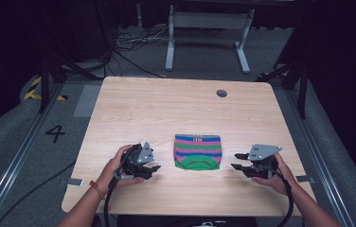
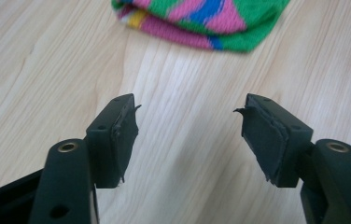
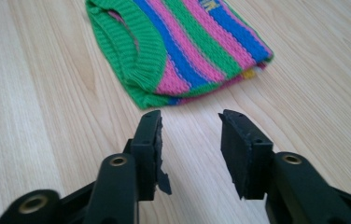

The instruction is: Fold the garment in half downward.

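Observation:
A small folded knitted garment (image 1: 198,151) striped pink, blue and green lies flat on the wooden table (image 1: 166,109), near its front middle. My left gripper (image 1: 151,171) rests just left of it, jaws open and empty, a gap of bare wood between. In the left gripper view the garment (image 2: 201,21) lies ahead of the open pads (image 2: 124,135). My right gripper (image 1: 238,161) sits to the garment's right, jaws open with nothing between them. In the right gripper view the green ribbed edge of the garment (image 3: 178,51) lies just beyond the fingertips (image 3: 152,135).
A round dark hole (image 1: 221,93) marks the table's far right part. Beyond the far edge stand a white metal frame (image 1: 209,33) and loose cables (image 1: 129,42) on the floor. Metal rails run along both sides of the table.

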A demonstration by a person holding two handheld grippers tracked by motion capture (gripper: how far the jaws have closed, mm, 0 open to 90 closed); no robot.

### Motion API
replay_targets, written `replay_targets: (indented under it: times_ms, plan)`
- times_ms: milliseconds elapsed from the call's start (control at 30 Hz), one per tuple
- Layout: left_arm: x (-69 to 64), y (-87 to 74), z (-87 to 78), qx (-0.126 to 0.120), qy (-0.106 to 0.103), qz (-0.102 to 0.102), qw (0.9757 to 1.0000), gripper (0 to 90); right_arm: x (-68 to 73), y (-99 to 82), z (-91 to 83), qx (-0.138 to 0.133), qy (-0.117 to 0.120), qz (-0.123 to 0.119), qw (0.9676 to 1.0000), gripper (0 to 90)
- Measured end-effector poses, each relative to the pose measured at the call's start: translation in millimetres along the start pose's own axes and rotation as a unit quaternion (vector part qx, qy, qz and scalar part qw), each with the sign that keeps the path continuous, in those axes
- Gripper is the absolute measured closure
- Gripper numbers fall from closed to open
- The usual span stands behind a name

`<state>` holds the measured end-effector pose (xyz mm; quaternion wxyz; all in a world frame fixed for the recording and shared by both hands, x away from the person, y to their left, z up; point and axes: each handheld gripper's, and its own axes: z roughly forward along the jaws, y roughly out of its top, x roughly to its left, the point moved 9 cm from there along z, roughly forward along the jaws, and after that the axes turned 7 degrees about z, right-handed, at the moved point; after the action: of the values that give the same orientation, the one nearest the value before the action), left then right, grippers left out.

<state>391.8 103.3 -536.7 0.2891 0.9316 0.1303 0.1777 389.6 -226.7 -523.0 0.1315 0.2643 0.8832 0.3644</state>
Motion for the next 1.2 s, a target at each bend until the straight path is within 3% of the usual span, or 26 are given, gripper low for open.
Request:
replay_targets:
  times_ms: [167, 333, 533, 700, 800, 1000, 1200]
  plan:
    - [1.5, -15.2, -7.6, 0.011, 0.005, -0.006, 0.9999, 32.9, -4.7, -8.6, -6.4, 0.002, -0.012, 0.007, 0.9999, 51.4]
    - [6.1, -31.9, -16.4, 0.011, 0.017, -0.03, 0.9993, 29.7, -14.3, -26.9, -15.1, 0.013, -0.032, 0.02, 0.9992, 41.2]
    - [10.1, -51.0, -24.0, 0.01, 0.026, -0.051, 0.9983, 25.8, -23.6, -44.7, -22.9, 0.018, -0.049, 0.039, 0.9979, 35.1]
    - [13.1, -67.7, -32.9, 0.0, 0.025, -0.079, 0.9965, 23.1, -36.7, -67.3, -33.4, 0.022, -0.077, 0.061, 0.9949, 29.4]
    - [13.2, -72.8, -34.8, 0.002, 0.027, -0.082, 0.9963, 22.0, -41.0, -74.4, -37.6, 0.02, -0.087, 0.069, 0.9936, 27.9]
    - [15.0, -88.1, -39.1, 0.003, 0.035, -0.108, 0.9936, 18.8, -50.7, -96.7, -49.7, 0.015, -0.107, 0.106, 0.9884, 21.6]
    - [16.2, -101.9, -42.0, 0.002, 0.039, -0.136, 0.9899, 17.1, -54.2, -112.7, -55.4, 0.009, -0.111, 0.137, 0.9843, 18.6]
